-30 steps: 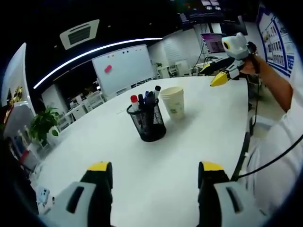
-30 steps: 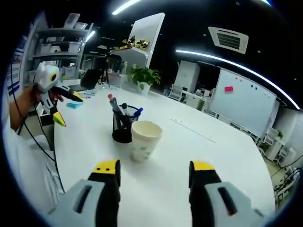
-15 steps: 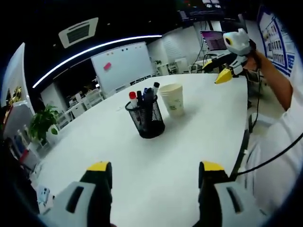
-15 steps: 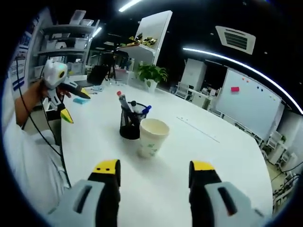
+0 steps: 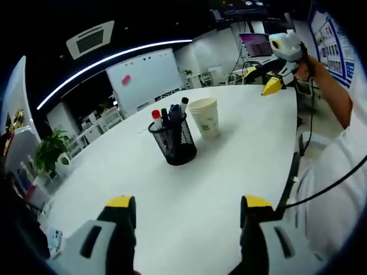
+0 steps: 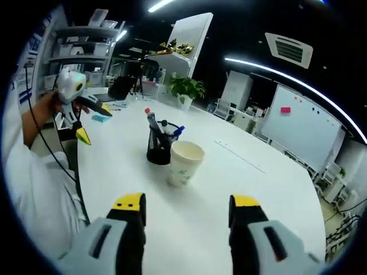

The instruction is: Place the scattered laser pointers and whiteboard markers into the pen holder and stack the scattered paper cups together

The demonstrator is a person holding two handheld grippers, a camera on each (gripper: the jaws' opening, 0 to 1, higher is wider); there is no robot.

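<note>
Two grippers, both held above the white table (image 5: 229, 160), jaws spread wide and empty. Left gripper (image 5: 186, 209) looks across the table at the black mesh pen holder (image 5: 173, 143), upright mid-table, with whiteboard markers (image 5: 156, 119) standing in it — red cap, dark caps, one blue. Paper cup stack (image 5: 205, 116) stands upright just beside the holder, apart from it or barely touching, can't tell. Right gripper (image 6: 186, 207) sees the same pair from the other side: cup stack (image 6: 184, 162) nearer, holder (image 6: 160, 148) behind it. Laser pointers: can't pick any out among the pens. Each gripper shows in the other's view, gripped by the person's hand (image 6: 50, 102), off past the table edge.
</note>
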